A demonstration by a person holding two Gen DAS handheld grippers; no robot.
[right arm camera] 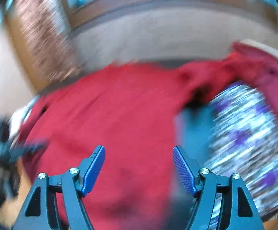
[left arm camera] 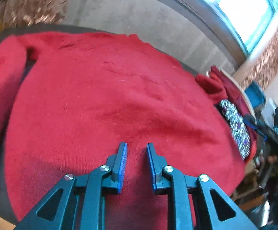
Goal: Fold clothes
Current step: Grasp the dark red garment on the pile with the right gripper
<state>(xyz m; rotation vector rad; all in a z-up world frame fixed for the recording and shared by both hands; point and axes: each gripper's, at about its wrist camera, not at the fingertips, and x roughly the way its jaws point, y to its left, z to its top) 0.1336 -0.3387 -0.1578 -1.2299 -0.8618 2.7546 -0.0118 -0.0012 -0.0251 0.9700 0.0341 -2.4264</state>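
We see the red sweater spread flat on the table. Left gripper narrowly parted, right gripper wide; both empty. Risk: snagging the patterned cloth alongside.

Dark teal linkage arms with triangular cut-outs and silver pivot screws are seen on the left gripper and right gripper; ribbed blue pads line the fingers' inner faces.

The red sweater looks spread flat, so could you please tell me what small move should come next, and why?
Probably lower the left gripper onto the red sweater and pinch its near edge. The sweater lies spread and unfolded, and both sets of jaws stand open and empty, the right gripper wider.
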